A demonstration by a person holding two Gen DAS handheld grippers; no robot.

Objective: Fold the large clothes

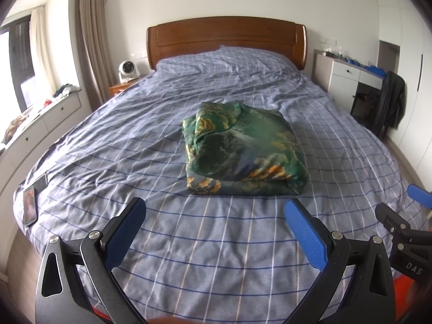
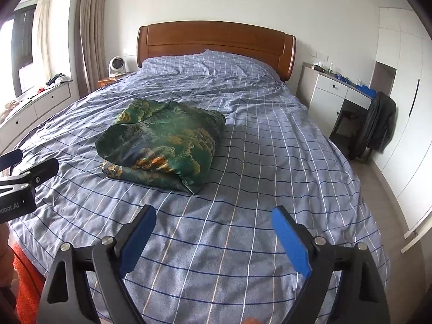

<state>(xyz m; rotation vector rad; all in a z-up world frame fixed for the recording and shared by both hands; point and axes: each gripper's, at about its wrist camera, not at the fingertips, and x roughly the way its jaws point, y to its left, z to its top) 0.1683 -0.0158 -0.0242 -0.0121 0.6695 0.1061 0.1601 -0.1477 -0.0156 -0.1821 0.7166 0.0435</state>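
The left gripper [image 1: 216,213] and right gripper [image 2: 214,220] both stand wide apart, holding nothing, above the bed's [image 1: 172,243] foot edge. The right gripper's body reads "DAS". The folded green garment [image 1: 243,151] lies mid-bed.

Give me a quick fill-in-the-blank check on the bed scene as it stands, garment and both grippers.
1. The folded green garment lies on the ____ bed cover.
2. The left gripper and right gripper both hold ____.
3. Both grippers' jaws stand ____.
4. The headboard behind the pillow end is made of ____.

Missing words: checked blue; nothing; open; wood.
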